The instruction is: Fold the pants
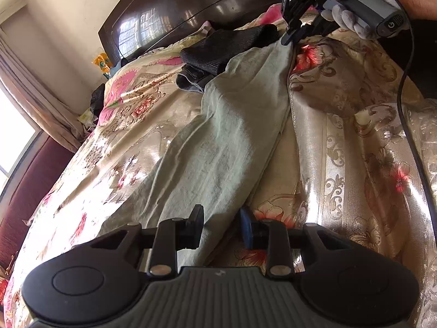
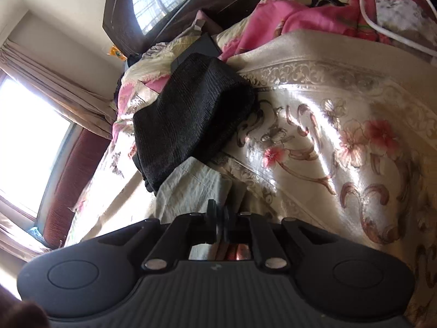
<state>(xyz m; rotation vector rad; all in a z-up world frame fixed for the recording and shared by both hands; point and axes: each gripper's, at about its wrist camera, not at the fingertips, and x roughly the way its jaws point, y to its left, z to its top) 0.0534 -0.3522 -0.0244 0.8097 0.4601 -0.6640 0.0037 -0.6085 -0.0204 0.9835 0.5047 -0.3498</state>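
Observation:
Pale green pants (image 1: 218, 147) lie lengthwise across a shiny floral bedspread (image 1: 355, 164). My left gripper (image 1: 221, 229) is open, its fingers straddling the near end of the pants just above the cloth. My right gripper (image 1: 289, 37), held by a gloved hand, is shut on the far end of the pants and lifts it a little. In the right wrist view the right gripper (image 2: 220, 224) is shut on a pale green fold of the pants (image 2: 191, 188).
A folded black garment (image 1: 226, 46) lies on the bed by the far end of the pants; it also shows in the right wrist view (image 2: 191, 120). A dark wooden headboard (image 1: 177, 8) stands behind. A black cable (image 1: 409, 125) trails over the bedspread at right.

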